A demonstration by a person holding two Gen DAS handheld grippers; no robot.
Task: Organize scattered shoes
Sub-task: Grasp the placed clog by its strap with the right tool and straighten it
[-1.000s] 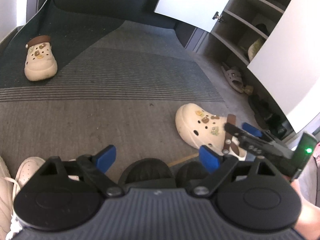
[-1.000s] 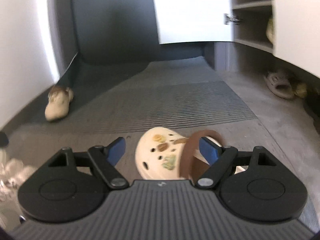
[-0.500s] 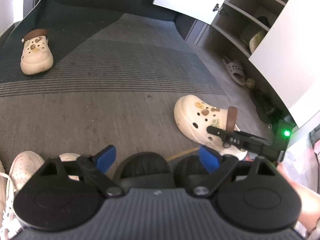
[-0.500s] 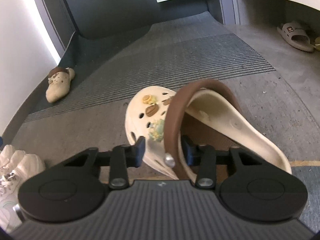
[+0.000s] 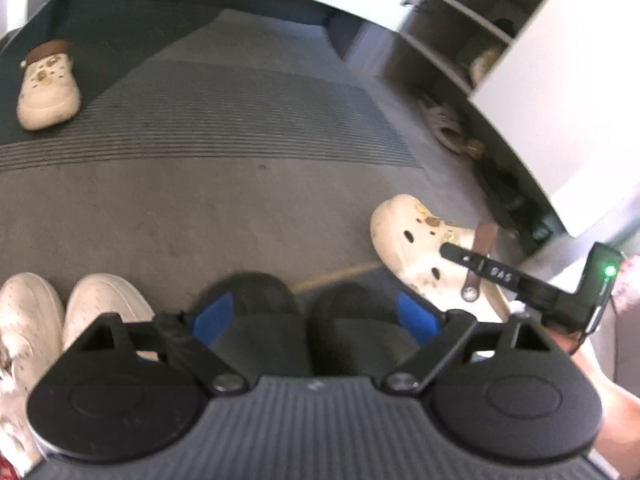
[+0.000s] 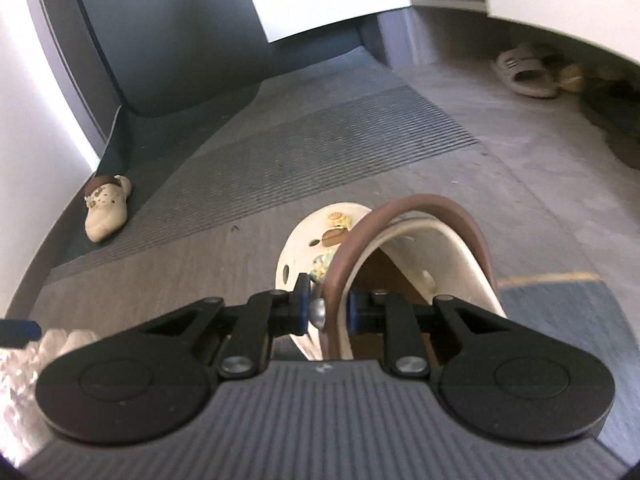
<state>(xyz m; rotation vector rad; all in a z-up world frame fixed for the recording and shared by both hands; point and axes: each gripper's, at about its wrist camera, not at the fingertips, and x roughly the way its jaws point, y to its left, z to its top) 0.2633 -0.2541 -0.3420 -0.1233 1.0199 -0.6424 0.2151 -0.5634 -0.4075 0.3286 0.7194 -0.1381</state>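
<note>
The right gripper (image 6: 328,307) is clenched on the brown heel strap (image 6: 420,216) of a cream clog (image 5: 416,240), which sits near the open shoe cabinet (image 5: 472,36). The left gripper (image 5: 314,312) hangs spread wide over a pair of black slippers (image 5: 248,300), grasping nothing. White sneakers (image 5: 96,300) lie just left of them. The matching clog (image 5: 46,88) (toe toward the camera) rests well apart on the dark mat (image 5: 132,28). A beige slide (image 6: 524,70), perhaps with other shoes behind it, lies at the cabinet's foot.

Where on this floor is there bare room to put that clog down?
Free: the ribbed mat between the far clog and the cabinet. Crowded: the cabinet foot by the sandal, and near the white sneakers and black slippers.
</note>
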